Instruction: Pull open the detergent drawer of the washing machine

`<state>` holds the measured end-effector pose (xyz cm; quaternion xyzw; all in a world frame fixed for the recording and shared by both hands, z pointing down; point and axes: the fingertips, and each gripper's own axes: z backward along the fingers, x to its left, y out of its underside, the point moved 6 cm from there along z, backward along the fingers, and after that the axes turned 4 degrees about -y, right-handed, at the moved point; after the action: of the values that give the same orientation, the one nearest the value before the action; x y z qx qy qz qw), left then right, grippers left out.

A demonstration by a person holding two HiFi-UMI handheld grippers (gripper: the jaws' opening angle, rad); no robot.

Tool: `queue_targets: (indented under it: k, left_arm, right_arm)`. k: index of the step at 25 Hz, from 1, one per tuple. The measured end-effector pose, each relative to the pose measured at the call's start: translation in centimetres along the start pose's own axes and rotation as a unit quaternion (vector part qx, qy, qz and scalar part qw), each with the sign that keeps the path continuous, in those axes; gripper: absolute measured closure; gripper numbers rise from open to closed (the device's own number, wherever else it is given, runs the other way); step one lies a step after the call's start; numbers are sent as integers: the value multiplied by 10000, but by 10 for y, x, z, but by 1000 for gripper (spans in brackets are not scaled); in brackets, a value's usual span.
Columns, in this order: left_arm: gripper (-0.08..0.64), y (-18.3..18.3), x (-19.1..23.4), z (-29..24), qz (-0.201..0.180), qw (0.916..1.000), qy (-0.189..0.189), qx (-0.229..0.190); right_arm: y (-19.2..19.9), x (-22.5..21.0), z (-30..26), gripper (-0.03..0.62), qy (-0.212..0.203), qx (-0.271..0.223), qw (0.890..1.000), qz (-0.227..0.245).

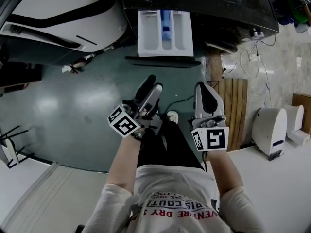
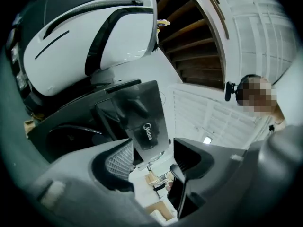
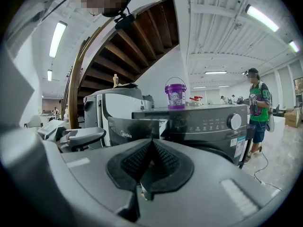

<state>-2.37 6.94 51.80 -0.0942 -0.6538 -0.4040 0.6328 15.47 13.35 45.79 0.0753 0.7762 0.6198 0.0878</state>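
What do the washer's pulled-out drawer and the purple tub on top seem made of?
Drawer: likely moulded plastic, with smooth white compartments, a blue insert and a dark glossy front. Tub: probably plastic, purple and faintly shiny, with a thin arched handle, perhaps wire.

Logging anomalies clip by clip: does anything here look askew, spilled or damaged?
Nothing stands out. The detergent drawer stands pulled out of the washing machine, straight, with no spill visible around it. A purple tub sits upright on the machine's top.
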Motion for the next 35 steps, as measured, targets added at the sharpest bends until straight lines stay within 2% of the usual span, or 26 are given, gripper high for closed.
queue_targets:
  k: [2, 3, 4, 6, 8, 12, 16, 19, 22, 25, 26, 30, 32, 35]
  left_arm:
    - [374, -1, -18, 2, -585, 9976, -109, 341]
    - [389, -2, -27, 3, -971, 9936, -172, 555]
    - [413, -4, -36, 5, -1363, 9875, -242, 755]
    - [507, -9, -54, 6, -2005, 9739, -372, 995]
    - [554, -16, -75, 6, -2407, 9640, -394, 1058]
    - [560, -32, -122, -1, -3045, 9463, -141, 1077]
    - [560, -48, -170, -7, -3739, 9211, 89, 1080]
    - [560, -61, -200, -9, -4224, 9011, 89, 975]
    - [560, -77, -222, -7, -4594, 8840, -138, 853]
    - [559, -95, -238, -1, -4693, 8787, -420, 764]
    - [559, -101, -242, 2, -4764, 8745, -499, 765]
    - [559, -119, -257, 15, -5245, 8432, -813, 853]
    - [558, -123, -261, 22, -5426, 8305, -908, 875]
    - [558, -129, -265, 29, -5508, 8235, -1049, 862]
  right_arm:
    - [-10, 0, 3, 592, -9, 20, 10000, 42]
    - [-16, 0, 4, 593, -25, 23, 10000, 75]
    - [-23, 1, 5, 594, -52, 18, 9999, 116]
    - [-38, 0, 6, 592, -119, -21, 9998, 184]
    - [-54, -1, 10, 592, -141, -78, 9997, 207]
    - [-86, -1, 18, 592, -129, -260, 9993, 250]
    - [-120, 0, 28, 592, -154, -492, 9981, 324]
    - [-142, 1, 36, 592, -148, -621, 9972, 402]
    - [-162, 3, 45, 592, -265, -705, 9958, 516]
    - [-182, 6, 55, 592, -508, -746, 9937, 659]
    - [-189, 7, 58, 592, -570, -763, 9930, 694]
    - [-212, 11, 67, 592, -740, -821, 9904, 835]
    - [-220, 13, 69, 592, -797, -844, 9892, 898]
    - [-229, 17, 73, 593, -824, -853, 9887, 922]
